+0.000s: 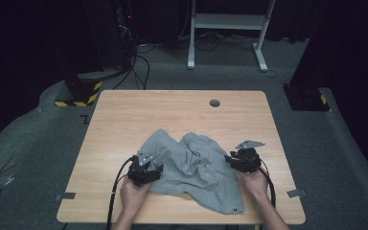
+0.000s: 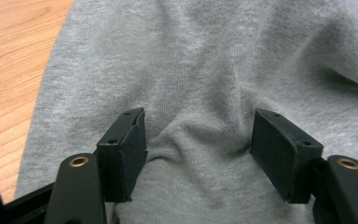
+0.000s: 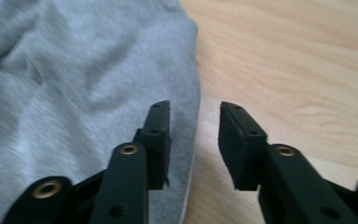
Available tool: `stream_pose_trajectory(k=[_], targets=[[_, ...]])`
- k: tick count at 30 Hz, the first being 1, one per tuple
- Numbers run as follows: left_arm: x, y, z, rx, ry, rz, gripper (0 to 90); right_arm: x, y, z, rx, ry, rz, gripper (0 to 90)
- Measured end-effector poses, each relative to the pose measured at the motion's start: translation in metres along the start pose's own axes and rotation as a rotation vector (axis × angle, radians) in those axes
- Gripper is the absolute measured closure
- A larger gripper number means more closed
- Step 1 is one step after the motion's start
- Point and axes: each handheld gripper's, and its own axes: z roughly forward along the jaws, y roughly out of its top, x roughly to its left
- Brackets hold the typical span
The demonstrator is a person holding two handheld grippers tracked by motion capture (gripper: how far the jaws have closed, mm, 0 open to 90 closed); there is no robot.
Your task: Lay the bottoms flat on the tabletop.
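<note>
Pressing our left claw (image 2: 198, 149) into the grey garment (image 1: 191, 167), we hold its jaws wide apart. Our right claw (image 3: 195, 140) straddles the garment's edge, jaws apart, over the counter (image 1: 172, 110).

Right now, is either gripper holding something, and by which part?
Nothing is held. The left gripper is open over a fold of the grey garment; the right gripper is open astride its edge.

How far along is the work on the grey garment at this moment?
Early. The grey garment lies crumpled on the table, nothing folded or smoothed. In hand: the left gripper is open with a ridge of cloth between its jaws, and the right gripper is open astride the garment's edge, one jaw over cloth, one over wood. Left to do: closing on the cloth and everything after.
</note>
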Motion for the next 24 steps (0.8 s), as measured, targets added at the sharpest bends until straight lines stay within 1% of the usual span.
stream_pose_trajectory(k=[1, 3, 4, 6, 8, 10, 11, 13, 15, 16, 17, 19, 20, 21, 22, 24], targets=[[0.0, 0.0, 0.0, 0.001, 0.0, 0.001, 35.4, 0.001, -0.001, 0.003, 0.008, 0.008, -0.006, 74.6], [0.0, 0.0, 0.0, 0.0, 0.0, 0.0, 35.5, 0.006, -0.002, 0.007, 0.03, 0.016, -0.04, 81.7], [0.0, 0.0, 0.0, 0.0, 0.0, 0.0, 35.5, 0.008, -0.001, 0.008, 0.036, 0.018, -0.059, 83.3], [0.0, 0.0, 0.0, 0.0, 0.0, 0.0, 35.4, 0.009, 0.001, 0.005, 0.025, 0.0, -0.083, 85.9], [0.0, 0.0, 0.0, 0.0, 0.0, 0.0, 35.4, 0.004, 0.003, -0.003, -0.008, -0.018, -0.073, 87.8], [0.0, 0.0, 0.0, 0.0, 0.0, 0.0, 35.4, -0.004, 0.005, -0.013, -0.035, -0.046, -0.048, 88.0], [0.0, 0.0, 0.0, 0.0, 0.0, 0.0, 35.5, -0.008, 0.004, -0.017, -0.038, -0.057, -0.032, 88.1], [0.0, 0.0, 0.0, 0.0, 0.0, 0.0, 35.5, -0.014, 0.002, -0.018, -0.026, -0.075, -0.027, 88.0], [0.0, 0.0, 0.0, 0.001, -0.001, -0.001, 35.4, -0.015, -0.001, -0.015, -0.002, -0.09, -0.023, 87.5], [0.0, 0.0, 0.0, 0.0, -0.001, -0.002, 35.5, -0.014, -0.003, -0.013, -0.003, -0.096, -0.024, 86.4], [0.0, 0.0, 0.0, 0.001, -0.002, -0.002, 35.5, -0.011, -0.004, -0.012, -0.014, -0.101, -0.023, 84.5], [0.0, 0.0, -0.001, -0.003, -0.009, 0.002, 37.4, -0.002, -0.002, -0.012, -0.046, -0.089, -0.032, 77.5], [0.0, 0.0, -0.002, -0.004, -0.012, 0.01, 42.1, 0.005, 0.0, -0.013, -0.064, -0.072, -0.047, 74.8], [0.001, 0.0, -0.003, 0.0, -0.02, 0.013, 48.6, 0.013, 0.002, -0.013, -0.085, -0.041, -0.063, 72.1], [0.001, 0.0, -0.004, 0.001, -0.03, 0.01, 55.4, 0.022, 0.004, -0.012, -0.094, -0.006, -0.083, 69.6], [0.004, 0.003, -0.006, 0.023, -0.058, 0.016, 68.9, 0.04, 0.008, -0.006, -0.091, 0.042, -0.135, 66.5]])
